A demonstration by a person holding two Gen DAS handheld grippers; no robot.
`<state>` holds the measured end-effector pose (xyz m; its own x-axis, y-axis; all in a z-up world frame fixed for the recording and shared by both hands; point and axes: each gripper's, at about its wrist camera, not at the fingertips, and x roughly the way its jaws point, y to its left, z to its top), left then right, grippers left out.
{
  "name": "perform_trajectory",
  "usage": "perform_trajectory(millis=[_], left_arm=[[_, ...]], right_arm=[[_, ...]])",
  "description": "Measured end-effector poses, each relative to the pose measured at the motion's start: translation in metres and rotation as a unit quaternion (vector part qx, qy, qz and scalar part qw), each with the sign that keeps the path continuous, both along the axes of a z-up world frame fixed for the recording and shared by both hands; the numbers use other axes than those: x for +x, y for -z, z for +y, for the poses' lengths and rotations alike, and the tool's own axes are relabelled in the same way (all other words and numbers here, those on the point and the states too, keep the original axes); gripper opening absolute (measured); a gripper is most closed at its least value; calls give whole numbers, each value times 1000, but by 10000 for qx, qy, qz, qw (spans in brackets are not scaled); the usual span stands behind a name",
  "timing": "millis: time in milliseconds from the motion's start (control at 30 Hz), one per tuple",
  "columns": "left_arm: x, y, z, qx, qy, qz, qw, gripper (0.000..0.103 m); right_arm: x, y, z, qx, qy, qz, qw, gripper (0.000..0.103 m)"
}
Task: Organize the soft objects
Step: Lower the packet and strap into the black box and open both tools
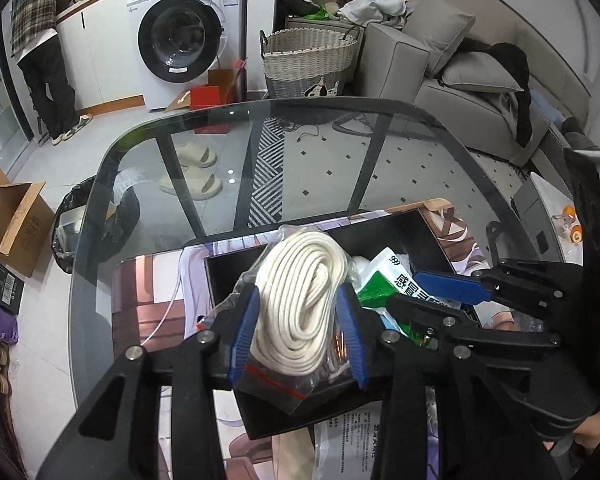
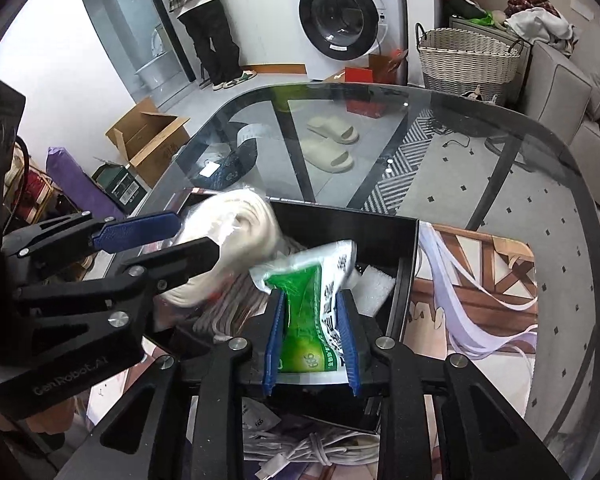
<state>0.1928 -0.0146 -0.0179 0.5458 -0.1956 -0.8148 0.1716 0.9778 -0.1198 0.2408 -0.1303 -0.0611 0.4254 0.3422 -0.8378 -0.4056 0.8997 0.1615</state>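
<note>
Left gripper (image 1: 300, 332), in its own wrist view, has its blue-padded jaws closed partway on a clear zip bag of coiled white rope (image 1: 300, 300), pads pressing either side. The coil's long axis runs near-to-far, along the fingers, and the bag hangs above the near left part of the open black rectangular box (image 1: 428, 232) on the printed mat over the glass table (image 1: 260, 148). The right gripper (image 1: 432, 300) reaches in from the right, gripping a green-and-white sachet (image 1: 384, 280) printed "999" with Chinese characters.

Right gripper (image 2: 311, 344), in its own view, has its jaws clamped narrowly on that green-and-white sachet (image 2: 312, 320), held upright over the black box (image 2: 380, 224); "999" shows upside down near the bottom edge. To the left, the left gripper (image 2: 176, 240) holds the rope bag (image 2: 236, 232), blurred, over the box's left side. "GenRobot.AI" is moulded on its body. Both items appear directly above the box, so lowering seems all that placing them needs.
</note>
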Motion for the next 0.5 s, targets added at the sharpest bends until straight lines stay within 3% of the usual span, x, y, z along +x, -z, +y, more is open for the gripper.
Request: perform_trajectory(millis=[400,500], left_arm=[[-21,-21,4,-115,124,-255,9995,45],[-29,-22,8,-154,225,-202,9994,54]], right_arm=[[-16,-24,-12,181,18,-266,9995,31],[-22,-31,-15,160,15,-362,9992,31]])
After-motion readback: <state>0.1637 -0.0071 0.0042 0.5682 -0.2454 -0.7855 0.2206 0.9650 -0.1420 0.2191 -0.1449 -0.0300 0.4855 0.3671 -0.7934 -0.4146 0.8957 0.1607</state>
